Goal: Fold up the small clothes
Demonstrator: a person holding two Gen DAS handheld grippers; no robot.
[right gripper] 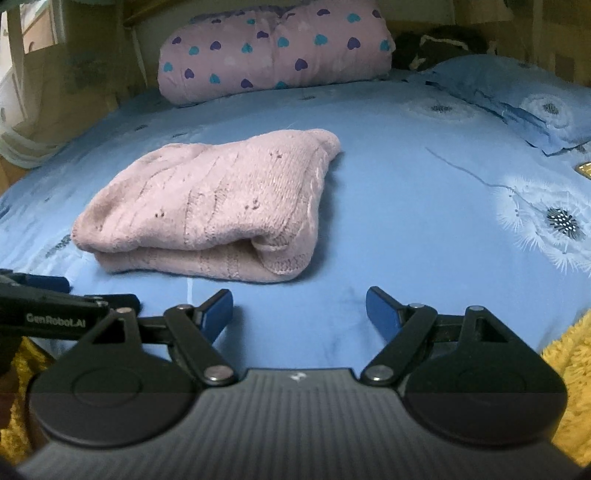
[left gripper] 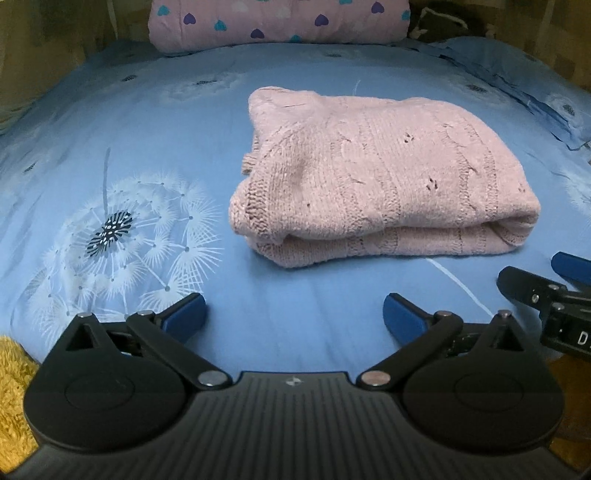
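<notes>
The left gripper stands spread wide with nothing between its blue pads, hanging over bare sheet. The right gripper is likewise spread and empty, close beside the left one.

Ahead of both, a little way past the fingertips, lies the pink knit, folded over into a thick bundle on the bed; from the left gripper it sits ahead and slightly right, from the right gripper ahead and left. It looks soft, light and floppy, with loose stitches that a pad could snag. It should not slip, but it will sag if lifted by one point. The doubled near edge or the two near corners seem the best places to pinch.

Its inner layers, sleeves and far edge are hidden. Beyond it lies a heart-print roll, its ends cut off; dark things at far right are unreadable.
</notes>
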